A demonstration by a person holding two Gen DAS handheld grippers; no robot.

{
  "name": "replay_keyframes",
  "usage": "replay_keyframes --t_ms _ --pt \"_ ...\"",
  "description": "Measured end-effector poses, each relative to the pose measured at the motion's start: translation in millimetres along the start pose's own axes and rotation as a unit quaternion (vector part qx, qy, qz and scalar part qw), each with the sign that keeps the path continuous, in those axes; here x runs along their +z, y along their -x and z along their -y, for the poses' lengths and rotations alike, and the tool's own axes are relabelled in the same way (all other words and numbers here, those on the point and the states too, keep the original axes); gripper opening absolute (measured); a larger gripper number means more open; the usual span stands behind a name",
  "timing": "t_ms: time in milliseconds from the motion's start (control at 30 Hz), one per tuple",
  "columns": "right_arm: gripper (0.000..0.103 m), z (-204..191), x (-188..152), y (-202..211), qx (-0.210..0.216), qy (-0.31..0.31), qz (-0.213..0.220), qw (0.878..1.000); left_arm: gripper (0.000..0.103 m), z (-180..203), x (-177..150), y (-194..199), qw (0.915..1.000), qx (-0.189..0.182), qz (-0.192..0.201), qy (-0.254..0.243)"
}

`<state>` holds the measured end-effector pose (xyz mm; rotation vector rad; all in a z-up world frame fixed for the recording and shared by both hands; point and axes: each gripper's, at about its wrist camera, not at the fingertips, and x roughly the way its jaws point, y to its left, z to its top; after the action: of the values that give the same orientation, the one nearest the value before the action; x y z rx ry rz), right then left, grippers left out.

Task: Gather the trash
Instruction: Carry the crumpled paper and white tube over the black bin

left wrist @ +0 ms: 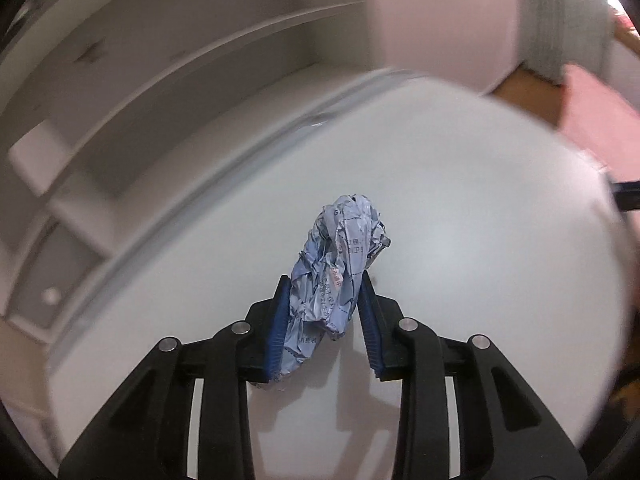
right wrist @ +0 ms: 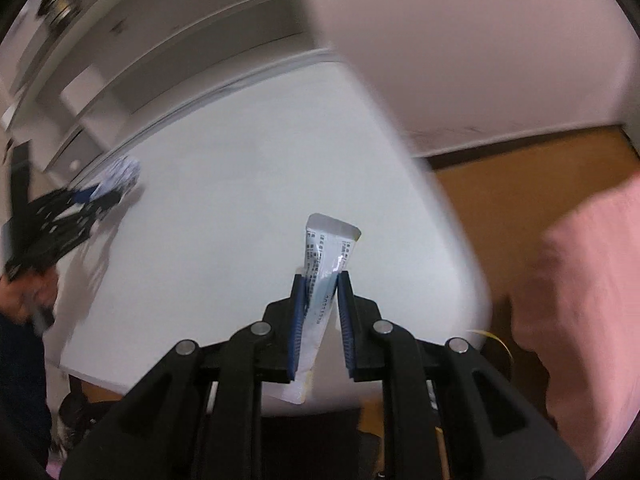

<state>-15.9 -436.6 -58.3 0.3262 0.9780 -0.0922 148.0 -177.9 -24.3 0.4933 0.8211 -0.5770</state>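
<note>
The crumpled blue wrapper (left wrist: 338, 276) sits pinched between the 2 blue-padded fingers (left wrist: 280, 328) of the left gripper (left wrist: 325, 292), which is clenched on it. The wad is creased all over, printed with small dark text, and its upper part sticks out past the fingertips. It is held above the white bench (left wrist: 460, 208); whether its lower end touches the surface cannot be told. From the right wrist view the same wrapper (right wrist: 120, 176) and left gripper (right wrist: 80, 204) show as a blurred shape near the far left edge of the bench (right wrist: 240, 168).

The flat white sachet (right wrist: 326, 264) is gripped by the right gripper (right wrist: 322, 280), its 2 fingers (right wrist: 298, 320) closed on the middle of the packet. The sachet stands nearly upright, tilted slightly, with a torn or open top edge above the fingertips and its lower end hanging down between the black finger arms. It carries lines of small print and a pale blue band.

Behind the bench runs a white shelf unit (left wrist: 132, 92) with open compartments. To the right of the bench a brown wooden floor (right wrist: 500, 184) shows below a white wall (right wrist: 480, 40), and a pink cloth (right wrist: 592, 280) fills the right side of the right wrist view. Both views are smeared by motion blur away from the grippers.
</note>
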Motion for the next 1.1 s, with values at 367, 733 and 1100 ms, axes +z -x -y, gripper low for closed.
replay_keyframes --t_ms 367,733,1100 --pt "0.017 174 -129 45 -0.098 -0.204 0.017 0.974 0.032 273 38 44 0.9681 -0.218 0.059 -0.109" --pt "0.017 259 -186 -12 -0.132 -0.294 -0.040 0.946 0.032 401 -3 -57 0.9637 -0.245 -0.008 -0.107" --pt "0.017 266 -190 -39 -0.142 -0.285 -0.071 0.945 0.032 428 -42 -165 0.9640 -0.240 -0.089 -0.073"
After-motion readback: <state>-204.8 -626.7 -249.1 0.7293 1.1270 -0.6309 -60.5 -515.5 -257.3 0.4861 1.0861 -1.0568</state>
